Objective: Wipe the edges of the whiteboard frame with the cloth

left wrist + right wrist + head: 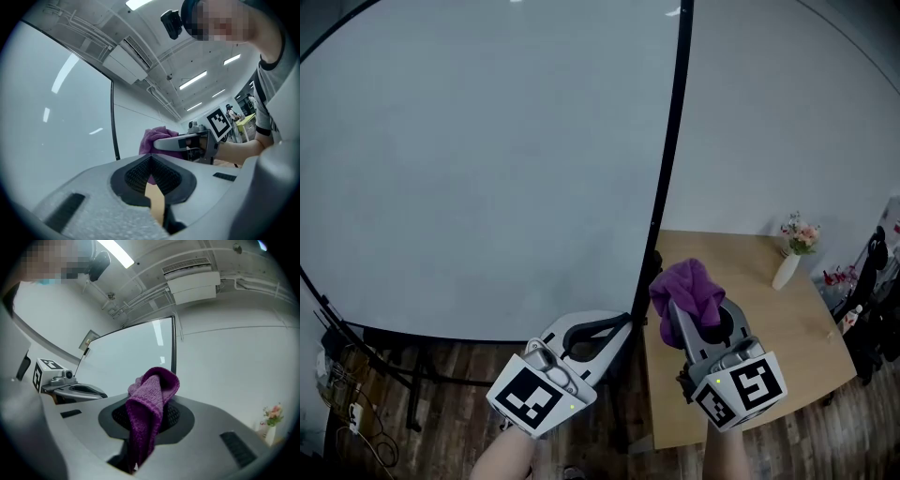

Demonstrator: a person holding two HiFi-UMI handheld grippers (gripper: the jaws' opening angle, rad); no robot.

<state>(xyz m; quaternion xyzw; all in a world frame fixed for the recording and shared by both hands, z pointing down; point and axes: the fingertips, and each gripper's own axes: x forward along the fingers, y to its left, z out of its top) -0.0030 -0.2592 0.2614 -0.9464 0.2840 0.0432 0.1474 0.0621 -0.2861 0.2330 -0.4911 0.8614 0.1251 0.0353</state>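
Cloth [687, 284], purple and bunched, is pinched by the right gripper [680, 314] above the desk's [750, 272] left edge, just beside the whiteboard frame [670, 159]. The left gripper [151, 158] has its jaws together, empty.

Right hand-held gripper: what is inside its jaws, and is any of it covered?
A purple cloth, bunched and clamped in the right hand-held gripper. Its top puffs out above the jaws and a tail hangs down toward the camera. The part pinched between the jaws is covered.
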